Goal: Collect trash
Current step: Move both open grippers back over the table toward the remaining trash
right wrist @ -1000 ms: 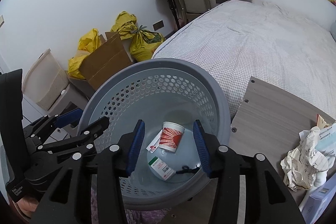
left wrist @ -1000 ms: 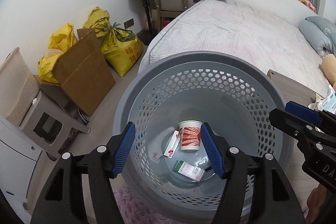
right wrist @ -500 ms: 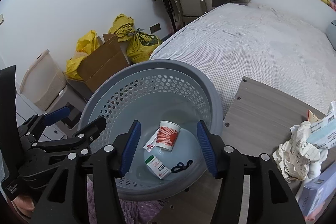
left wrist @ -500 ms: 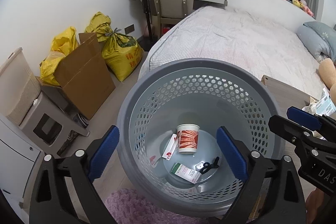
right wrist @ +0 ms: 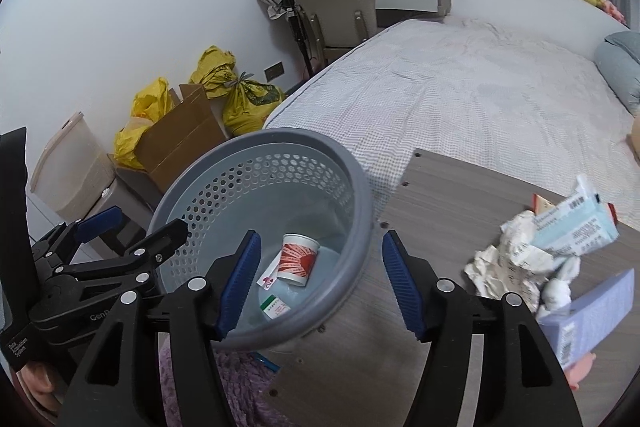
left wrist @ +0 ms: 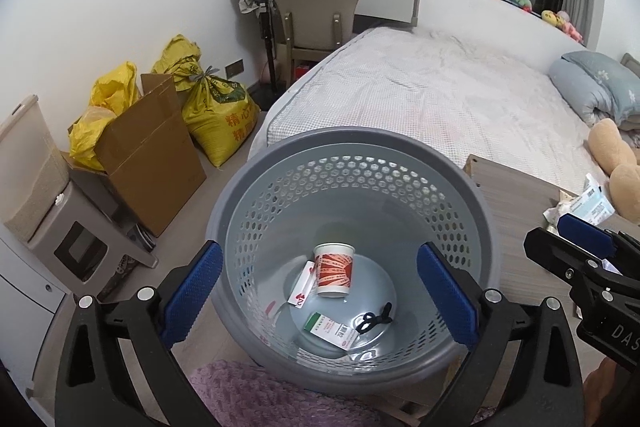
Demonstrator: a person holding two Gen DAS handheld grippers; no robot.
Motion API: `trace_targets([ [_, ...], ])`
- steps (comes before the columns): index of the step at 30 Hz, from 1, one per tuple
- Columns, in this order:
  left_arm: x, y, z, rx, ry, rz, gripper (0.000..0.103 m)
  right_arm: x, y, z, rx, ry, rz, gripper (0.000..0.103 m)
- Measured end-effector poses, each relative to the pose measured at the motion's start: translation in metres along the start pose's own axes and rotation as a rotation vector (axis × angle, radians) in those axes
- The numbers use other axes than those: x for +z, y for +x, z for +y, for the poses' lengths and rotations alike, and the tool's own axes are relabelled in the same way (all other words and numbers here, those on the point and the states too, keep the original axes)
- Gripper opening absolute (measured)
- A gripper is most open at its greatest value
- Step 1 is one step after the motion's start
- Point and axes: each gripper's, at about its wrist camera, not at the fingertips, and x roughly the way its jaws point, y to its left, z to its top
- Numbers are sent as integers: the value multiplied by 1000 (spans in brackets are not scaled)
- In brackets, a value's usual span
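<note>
- Left wrist view: the left gripper (left wrist: 318,301) hangs over the grey perforated basket (left wrist: 456,171) with its jaws spread wide and nothing between them. A paper cup (left wrist: 334,269), a green-and-white box (left wrist: 330,330) and a small black clip (left wrist: 374,321) lie on the basket floor.
- Right wrist view: the right gripper (right wrist: 320,281) is also wide open and empty, straddling the basket rim beside the wooden table (right wrist: 448,187).
- The remaining trash, crumpled paper (right wrist: 506,263) and a blue-and-white packet (right wrist: 572,225), sits well to the right on the table.
- Risk: one blue finger (right wrist: 400,285) lies close to the rim; swinging toward the paper could likely knock or tip the basket.
- Risk: crumpled paper compresses easily, so a shallow pinch may slip, or drag the packet resting against it off the table.
</note>
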Motion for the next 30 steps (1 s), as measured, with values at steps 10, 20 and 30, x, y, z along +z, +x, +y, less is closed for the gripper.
trace_targets([
  [10,-6,-16,-43,-77,59,-17,96,-31,-43,-42,-89,86,-20,61],
  [20,-14,-25,-106,-184,150,-16,96,-70,-90,-107,-211,190,-30,61],
  [30,-25,-30,-156,-269,215,23,97,-112,-96,-161,-263,290,0,62],
])
